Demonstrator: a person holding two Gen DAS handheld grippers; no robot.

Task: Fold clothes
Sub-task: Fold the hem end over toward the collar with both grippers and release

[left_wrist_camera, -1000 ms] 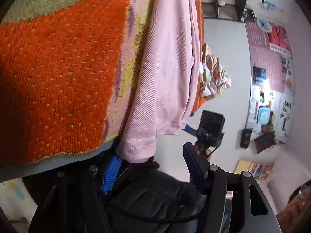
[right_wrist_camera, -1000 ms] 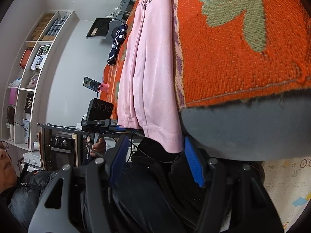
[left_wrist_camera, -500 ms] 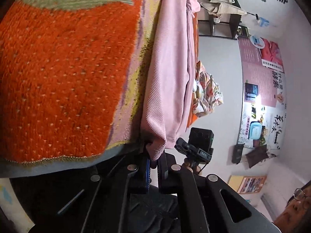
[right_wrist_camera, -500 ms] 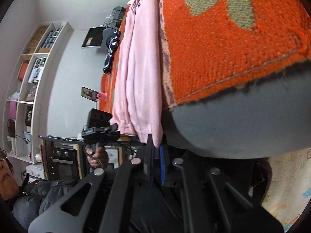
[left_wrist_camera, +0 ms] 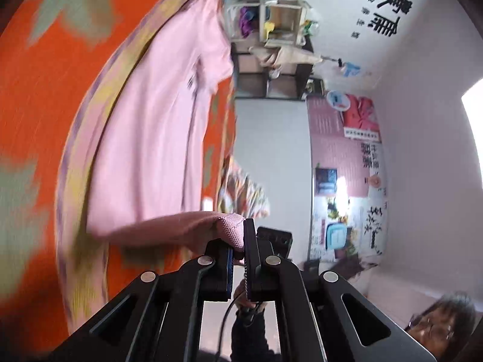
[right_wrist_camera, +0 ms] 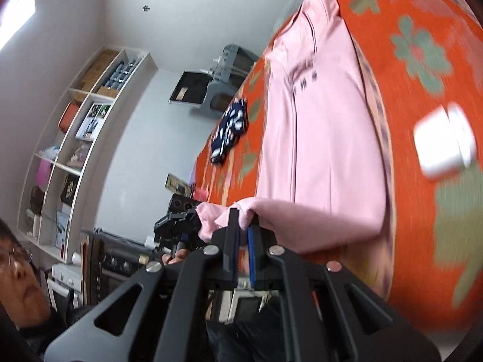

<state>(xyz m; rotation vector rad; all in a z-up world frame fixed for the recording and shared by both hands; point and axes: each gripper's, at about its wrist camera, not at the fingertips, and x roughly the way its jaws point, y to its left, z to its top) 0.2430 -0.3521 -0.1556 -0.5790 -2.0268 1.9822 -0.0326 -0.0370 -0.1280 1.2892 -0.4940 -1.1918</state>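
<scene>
Both grippers clamped shut, lifting pink garment (left_wrist_camera: pixel 157 138) hem off orange blanket (right_wrist_camera: pixel 422 30).

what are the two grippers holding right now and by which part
Both hold the pink knit garment by its near hem: left gripper pinches one corner, right gripper the other.

Bright, even daylight in both views; a blown-out window (left_wrist_camera: pixel 474 126) on the left wrist view, another (right_wrist_camera: pixel 16 12) top left on the right. Motion blur smears the orange blanket (left_wrist_camera: pixel 36 114) and white bottle (right_wrist_camera: pixel 443 144). Strong fisheye bending, dark vignette corners.
</scene>
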